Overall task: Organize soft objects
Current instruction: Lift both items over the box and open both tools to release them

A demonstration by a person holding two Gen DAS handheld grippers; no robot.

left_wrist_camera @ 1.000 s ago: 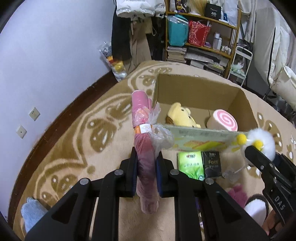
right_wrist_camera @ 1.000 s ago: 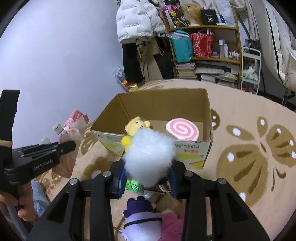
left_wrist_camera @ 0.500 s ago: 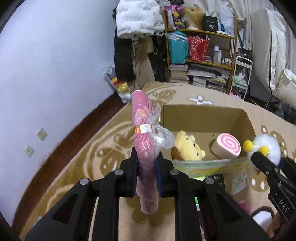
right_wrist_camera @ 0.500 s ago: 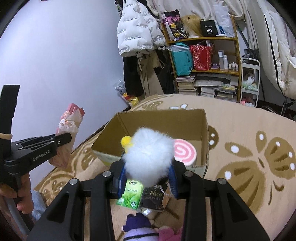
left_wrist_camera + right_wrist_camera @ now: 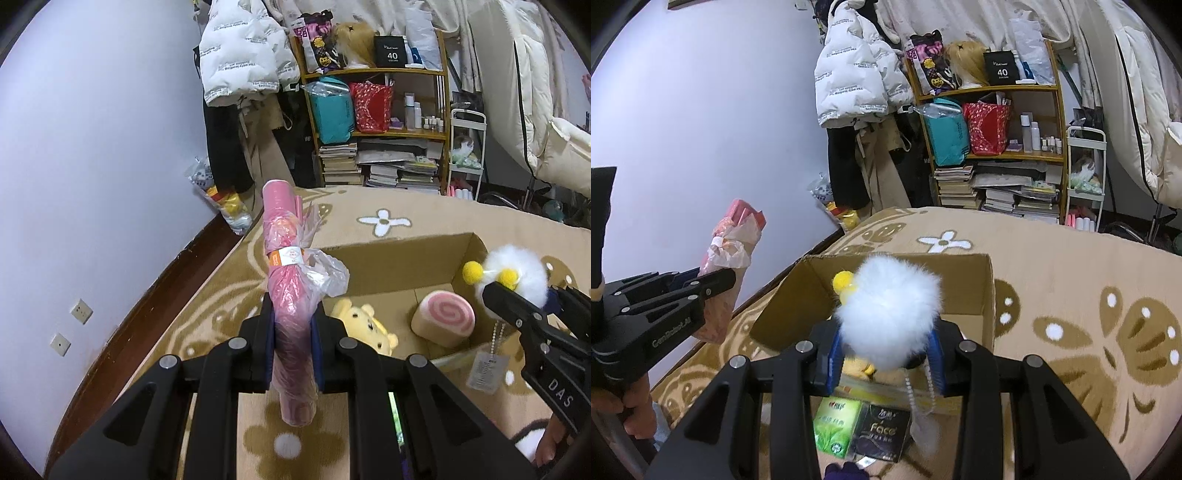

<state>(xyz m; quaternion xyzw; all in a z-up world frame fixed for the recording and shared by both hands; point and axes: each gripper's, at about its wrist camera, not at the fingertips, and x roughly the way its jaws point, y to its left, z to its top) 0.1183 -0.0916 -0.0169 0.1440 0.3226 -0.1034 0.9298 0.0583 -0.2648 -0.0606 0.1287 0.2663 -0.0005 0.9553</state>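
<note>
- Left gripper (image 5: 293, 341): jaws closed tight on a pink plastic-wrapped roll (image 5: 290, 295), gripped near its lower half; roll stands roughly upright between the pads.
- Left gripper, seen from the right wrist view (image 5: 701, 284): held raised at the left side, fingers pointing right. A bare hand (image 5: 626, 406) grasps its handle below.
- Right gripper (image 5: 886, 354): jaws clamped on a white fluffy pom-pom toy (image 5: 890, 314), which bulges above the blue pads (image 5: 834, 354).
- Right gripper, seen from the left wrist view (image 5: 517, 306): fingers point left, level with the left unit.
</note>
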